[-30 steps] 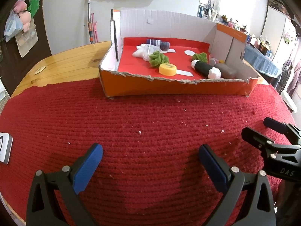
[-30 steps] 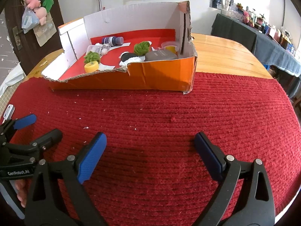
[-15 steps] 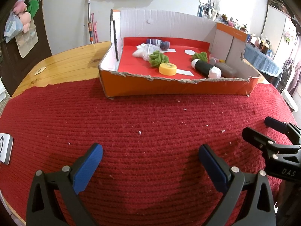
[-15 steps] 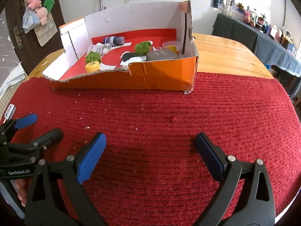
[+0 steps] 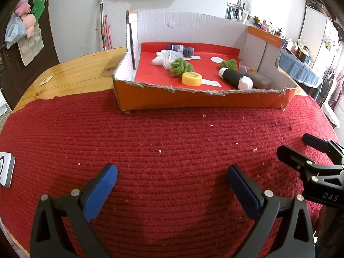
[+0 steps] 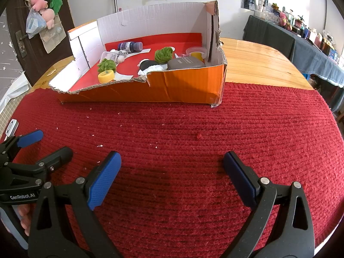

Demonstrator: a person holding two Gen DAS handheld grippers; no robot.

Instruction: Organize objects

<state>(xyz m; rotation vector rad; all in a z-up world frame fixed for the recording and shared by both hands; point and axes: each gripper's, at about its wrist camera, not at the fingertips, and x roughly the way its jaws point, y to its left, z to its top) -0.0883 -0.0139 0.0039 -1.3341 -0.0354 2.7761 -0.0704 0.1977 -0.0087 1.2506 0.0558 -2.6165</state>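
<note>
1. Both grippers, left gripper (image 5: 172,190) and right gripper (image 6: 172,177), hover low over the red mat (image 5: 172,142), jaws wide apart and empty; nothing has shifted over the last second.
2. All objects lie inside the cardboard box (image 5: 202,102) on the counter, so this fits either the start or the finish of tidying.
3. Black roll (image 5: 234,77): on its side, long axis across the box, white end towards the right wall.
4. Dark bottle (image 5: 180,49): on its side, along the back wall.

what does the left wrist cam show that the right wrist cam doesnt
Only the left wrist view shows the white disc on the box's red floor. Only the right wrist view shows the clear container with something yellow inside, tucked in the box's right corner. Both show the cardboard box, yellow cap, dark bottle, and both the left gripper and right gripper open over the red mat.
</note>
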